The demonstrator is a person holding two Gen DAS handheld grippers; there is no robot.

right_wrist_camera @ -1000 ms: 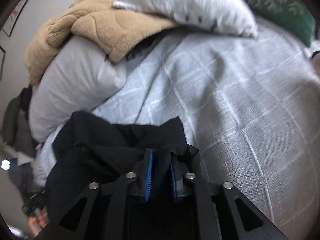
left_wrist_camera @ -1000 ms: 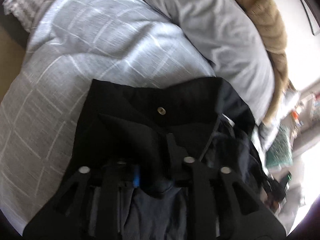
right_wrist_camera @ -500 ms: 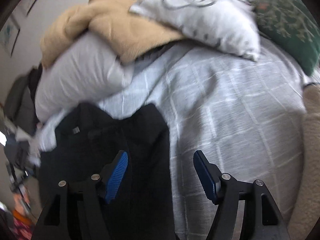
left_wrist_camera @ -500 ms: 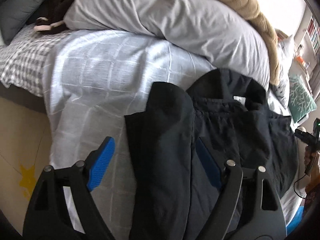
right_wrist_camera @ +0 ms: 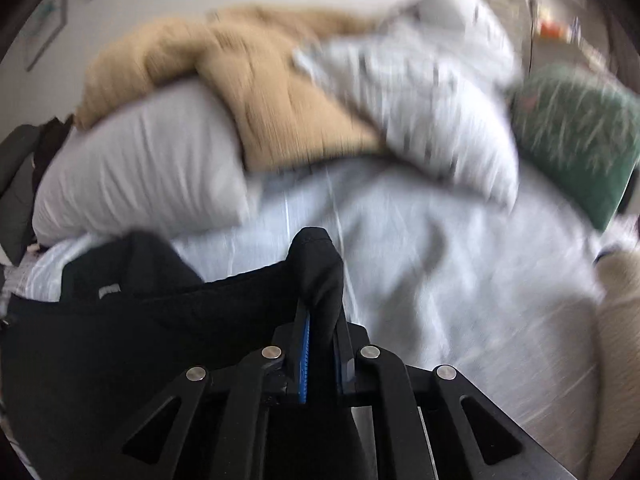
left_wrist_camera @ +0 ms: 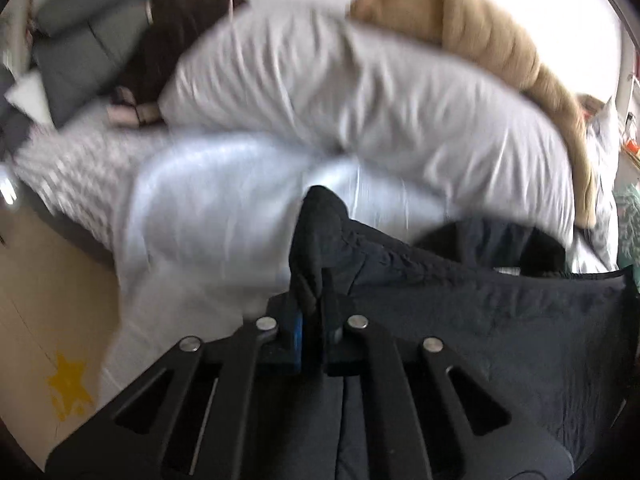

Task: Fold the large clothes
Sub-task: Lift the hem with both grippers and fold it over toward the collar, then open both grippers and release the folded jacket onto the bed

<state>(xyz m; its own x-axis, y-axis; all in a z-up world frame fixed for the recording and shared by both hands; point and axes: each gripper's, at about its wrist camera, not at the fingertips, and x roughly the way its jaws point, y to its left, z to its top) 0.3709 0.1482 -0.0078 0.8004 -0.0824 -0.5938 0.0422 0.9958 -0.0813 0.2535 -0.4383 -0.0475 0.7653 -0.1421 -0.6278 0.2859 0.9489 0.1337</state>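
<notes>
A bed (left_wrist_camera: 224,216) covered in a pale blue sheet with a thin white grid fills both views, and it carries everything else. Along its far edge a large pale grey pillow (left_wrist_camera: 360,92) is laid, with a tan fleece blanket (right_wrist_camera: 256,92) heaped on top of it. In the right wrist view a white patterned pillow (right_wrist_camera: 432,96) is seen against the blanket, and a green patterned cushion (right_wrist_camera: 576,132) is seen at the far right corner of the bed. In the left wrist view a heap of dark grey and brown clothing (left_wrist_camera: 120,44) is piled at the far left corner, and a tan floor with a yellow star mark (left_wrist_camera: 70,390) is shown beyond the bed's left edge. No containers are seen in either view.

The black garment (left_wrist_camera: 480,312) is spread over the near part of the bed, its far edge stretched between the two grippers, with a small pale label (right_wrist_camera: 109,291) seen near its collar. Both views are blurred.

The left gripper (left_wrist_camera: 314,320) is closed to a narrow gap on a bunched corner of the garment, which sticks up from between the blue pads. The right gripper (right_wrist_camera: 322,340) is likewise clamped on the opposite corner, and a peak of black cloth is raised above its fingers.
</notes>
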